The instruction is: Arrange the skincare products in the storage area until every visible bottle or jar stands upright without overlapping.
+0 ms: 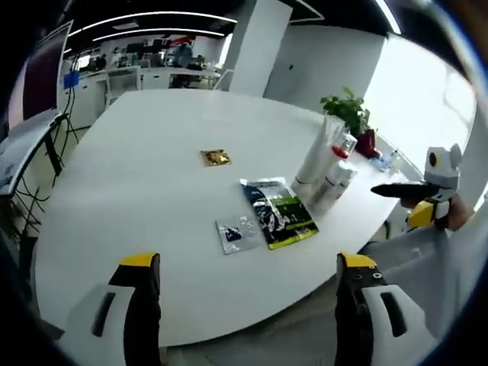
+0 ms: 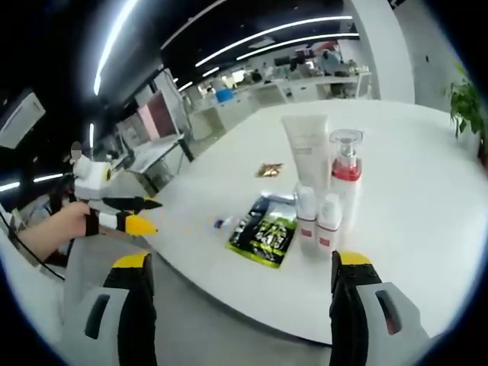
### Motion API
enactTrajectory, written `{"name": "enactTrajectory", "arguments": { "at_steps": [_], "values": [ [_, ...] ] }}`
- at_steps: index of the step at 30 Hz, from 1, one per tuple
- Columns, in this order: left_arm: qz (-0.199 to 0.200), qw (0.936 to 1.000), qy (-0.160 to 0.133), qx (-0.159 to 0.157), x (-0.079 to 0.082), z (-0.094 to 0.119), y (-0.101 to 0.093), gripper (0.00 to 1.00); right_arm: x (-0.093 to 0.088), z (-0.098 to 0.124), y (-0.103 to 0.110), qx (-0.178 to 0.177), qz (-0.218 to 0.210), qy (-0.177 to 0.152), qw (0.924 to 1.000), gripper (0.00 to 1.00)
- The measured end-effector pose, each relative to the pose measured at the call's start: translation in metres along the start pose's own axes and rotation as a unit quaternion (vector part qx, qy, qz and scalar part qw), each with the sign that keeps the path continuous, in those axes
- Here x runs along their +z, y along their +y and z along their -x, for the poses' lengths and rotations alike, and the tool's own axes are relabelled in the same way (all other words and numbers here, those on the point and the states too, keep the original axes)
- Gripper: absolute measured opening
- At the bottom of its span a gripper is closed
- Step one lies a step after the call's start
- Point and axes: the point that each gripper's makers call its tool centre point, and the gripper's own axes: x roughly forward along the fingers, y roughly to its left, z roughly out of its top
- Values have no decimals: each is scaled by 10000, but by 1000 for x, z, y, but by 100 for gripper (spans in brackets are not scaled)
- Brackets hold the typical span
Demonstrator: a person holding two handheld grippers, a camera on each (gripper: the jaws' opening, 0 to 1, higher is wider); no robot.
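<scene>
In the left gripper view the left gripper hangs off the near edge of the white table with its two yellow-tipped jaws spread wide and nothing between them. Ahead of the left jaw and well beyond it lies a small gold sachet; closer in, ahead of the gap between the jaws, a clear sachet lies flat just beside a dark green packet. Ahead of the right jaw the skincare products stand upright in a tight cluster: a tall white tube, a red-collared pump bottle and two small white bottles. Beyond them sits a potted plant, and at the far right the right gripper shows in a person's hand, off the table edge. In the right gripper view the other gripper comes in from the far left, held off the table. The right gripper's own jaws are likewise wide apart and hold nothing. Between them, farther on, lie the green packet and the gold sachet; toward the right jaw stand the white tube, the pump bottle and the two small bottles, close together and upright.
</scene>
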Motion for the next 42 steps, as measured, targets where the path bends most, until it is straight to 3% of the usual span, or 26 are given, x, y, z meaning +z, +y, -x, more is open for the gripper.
{"name": "enactTrajectory", "arguments": {
  "at_steps": [8, 13, 28, 42],
  "values": [
    [-55, 9998, -114, -154, 4, 2, -11, 99, 0, -1, -1, -34, 45, 15, 10000, 99],
    [-57, 9996, -230, -156, 9, 5, -11, 99, 0, -1, -2, -68, 48, 5, 10000, 100],
    [79, 9997, -236, 85, 9, 8, -1, 99, -2, 0, -2, -44, 33, 35, 10000, 99],
    [119, 9997, 107, 204, -3, 2, 3, 99, 1, 1, -4, -52, -53, -59, 10000, 99]
  ]
}}
